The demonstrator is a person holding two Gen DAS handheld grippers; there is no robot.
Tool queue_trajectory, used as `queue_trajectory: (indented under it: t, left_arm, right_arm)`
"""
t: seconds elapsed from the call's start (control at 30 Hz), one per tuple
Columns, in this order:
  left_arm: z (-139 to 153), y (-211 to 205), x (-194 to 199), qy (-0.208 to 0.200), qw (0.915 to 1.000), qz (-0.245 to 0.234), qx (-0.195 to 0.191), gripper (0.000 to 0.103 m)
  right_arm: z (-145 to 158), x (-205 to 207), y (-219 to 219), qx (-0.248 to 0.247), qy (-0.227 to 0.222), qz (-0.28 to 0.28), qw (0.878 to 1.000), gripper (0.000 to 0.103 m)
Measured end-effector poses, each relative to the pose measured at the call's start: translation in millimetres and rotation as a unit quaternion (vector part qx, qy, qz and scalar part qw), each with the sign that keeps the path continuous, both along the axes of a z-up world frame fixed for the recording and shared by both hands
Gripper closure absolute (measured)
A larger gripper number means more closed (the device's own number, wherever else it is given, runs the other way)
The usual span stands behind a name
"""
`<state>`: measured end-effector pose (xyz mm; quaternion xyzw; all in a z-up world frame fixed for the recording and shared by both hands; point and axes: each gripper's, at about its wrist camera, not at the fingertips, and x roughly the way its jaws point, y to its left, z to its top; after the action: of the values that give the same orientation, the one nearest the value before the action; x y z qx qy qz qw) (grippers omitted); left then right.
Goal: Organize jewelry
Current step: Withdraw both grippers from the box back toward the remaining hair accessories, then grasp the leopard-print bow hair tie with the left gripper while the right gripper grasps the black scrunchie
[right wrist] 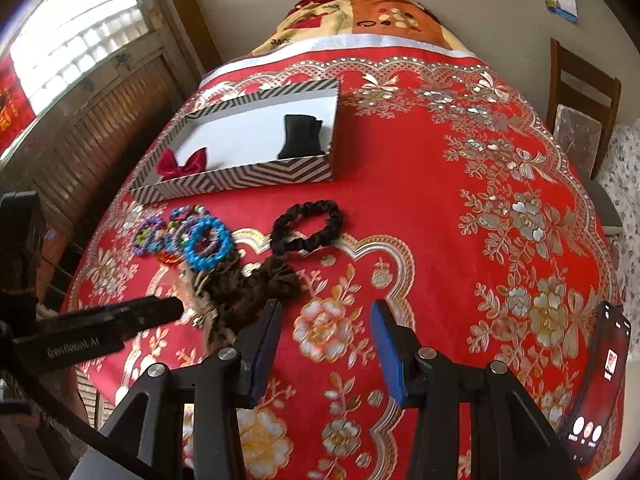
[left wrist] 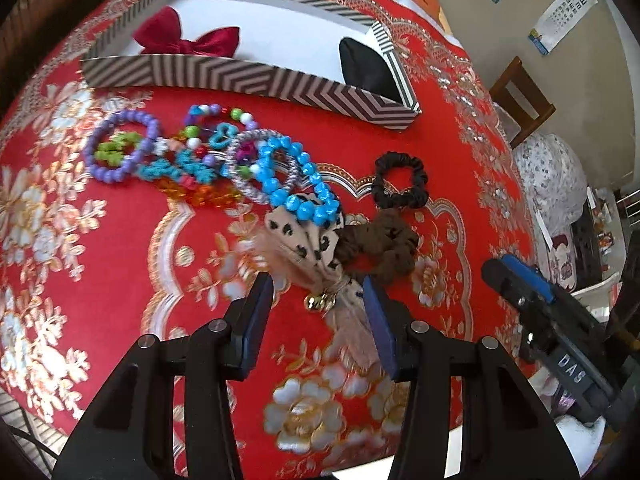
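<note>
1. Left claw point(left wrist: 318, 292): released, jaws standing apart, pitched steeply down at the leopard-print hair tie point(left wrist: 308, 240) with feather trim and small gold bells. The trim lies between the jaws; no pad presses on it. Judged: lined up for the next pick.
2. Right claw point(right wrist: 325, 312): released, nothing between the jaws, hovering over bare red cloth just right of the brown scrunchie point(right wrist: 256, 280). Judged: waiting its turn.
3. Loose pieces lie bunched on the worktop point(right wrist: 440, 200), in front of the box, within easy reach of both claws. Fabric ties counted: one leopard-print, one brown, one black scrunchie point(left wrist: 400, 180), the black one lying slightly apart.
4. Beaded bracelets: a blue one point(left wrist: 298, 178) overlaps the leopard tie; a purple one point(left wrist: 120, 146) lies leftmost; a silvery ring, an orange strand and mixed-colour beads tangle between. At least five; exact count cannot be told.
5. Chevron-striped box point(left wrist: 248, 76): open, behind the pile, already holding one red bow point(left wrist: 184, 36) and one black pouch point(left wrist: 366, 66). Judged: sorting begun, most remains.
6. One phone point(right wrist: 600, 380) rests at the right worktop edge.
</note>
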<state>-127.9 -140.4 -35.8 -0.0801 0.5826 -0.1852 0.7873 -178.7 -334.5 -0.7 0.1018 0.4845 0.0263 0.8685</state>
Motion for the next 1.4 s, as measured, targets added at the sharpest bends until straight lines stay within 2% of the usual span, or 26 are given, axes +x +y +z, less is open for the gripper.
queue_trajectory:
  t: [0.2, 0.5, 0.57, 0.6, 0.63, 0.7, 0.73, 0.77, 0.8, 0.87, 1.13, 1.4]
  left_arm:
    - [-14, -11, 13, 0.01, 0.9999, 0.009, 0.005, 0.057]
    - [-21, -22, 19, 0.01, 0.9999, -0.009, 0.006, 0.058]
    - [-23, -23, 20, 0.013, 0.9997, -0.019, 0.004, 0.078]
    - [-24, -22, 20, 0.017, 0.9996, -0.023, 0.0, 0.078]
    - [-23, -20, 20, 0.02, 0.9995, -0.026, -0.005, 0.082]
    - [-22, -15, 19, 0.027, 0.9991, -0.032, -0.013, 0.086]
    - [-21, -13, 18, 0.029, 0.9988, -0.036, -0.015, 0.087]
    - [-19, -11, 17, 0.029, 0.9986, -0.04, -0.016, 0.088]
    - [-17, -7, 15, 0.03, 0.9985, -0.043, -0.017, 0.088]
    - [-10, 2, 10, 0.032, 0.9981, -0.049, -0.021, 0.088]
    - [19, 37, 1, 0.015, 0.999, -0.038, -0.018, 0.089]
    - [57, 56, 15, -0.043, 0.999, -0.008, -0.007, 0.09]
  right_arm:
    - [-15, 30, -13, 0.01, 0.012, -0.015, 1.0, 0.059]
    - [-33, 81, -10, 0.009, 0.017, -0.01, 1.0, 0.059]
    - [-39, 91, -8, 0.004, 0.019, -0.007, 1.0, 0.059]
    - [-43, 96, -6, 0.002, 0.021, -0.004, 1.0, 0.059]
    - [-47, 99, -5, 0.0, 0.024, -0.001, 1.0, 0.062]
    - [-50, 103, -1, -0.017, 0.014, 0.004, 1.0, 0.074]
    - [-52, 105, 1, -0.023, 0.014, 0.012, 1.0, 0.08]
    - [-52, 105, 3, -0.031, 0.01, 0.015, 0.999, 0.091]
    - [-52, 106, 3, -0.03, 0.011, 0.018, 0.999, 0.095]
    - [-52, 105, 1, -0.017, 0.011, 0.02, 1.0, 0.095]
    - [-7, 76, -11, 0.014, -0.038, 0.026, 0.999, 0.095]
    - [34, 60, -9, 0.021, -0.075, 0.037, 0.996, 0.095]
